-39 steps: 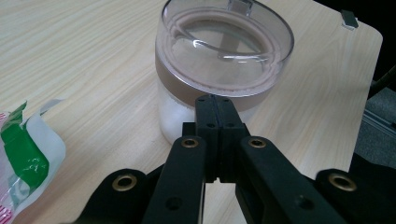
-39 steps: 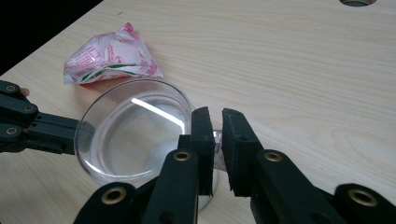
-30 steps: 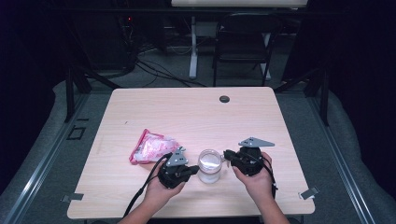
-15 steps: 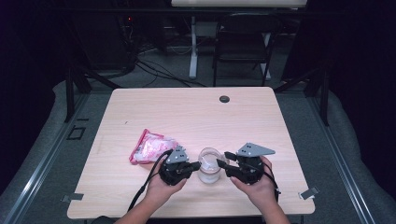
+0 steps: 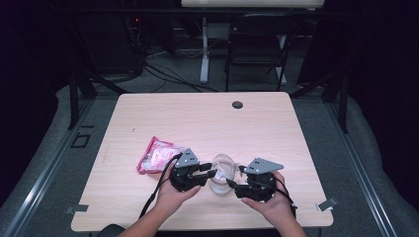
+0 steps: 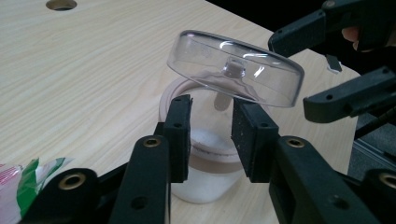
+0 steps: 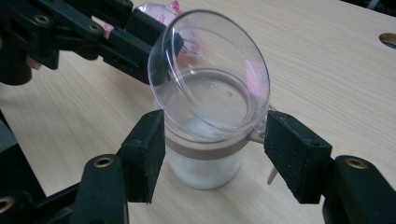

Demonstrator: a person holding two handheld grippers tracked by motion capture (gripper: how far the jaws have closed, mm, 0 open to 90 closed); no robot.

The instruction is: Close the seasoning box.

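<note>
Both grippers' jaws had just been opening: right gripper stood wide around the glass jar, left gripper parted, the clear lid tilted up

Table, centre of the high view: pale wood-grain laminate, matt and smooth. Jar, lower centre of the right gripper view: clear glossy glass or plastic, with a matt tan band at the rim. Lid, upper centre of the left gripper view: transparent, shiny plastic. Packet, left of centre in the high view: pink glossy film. Gripper pads: black, finely rough.
</note>
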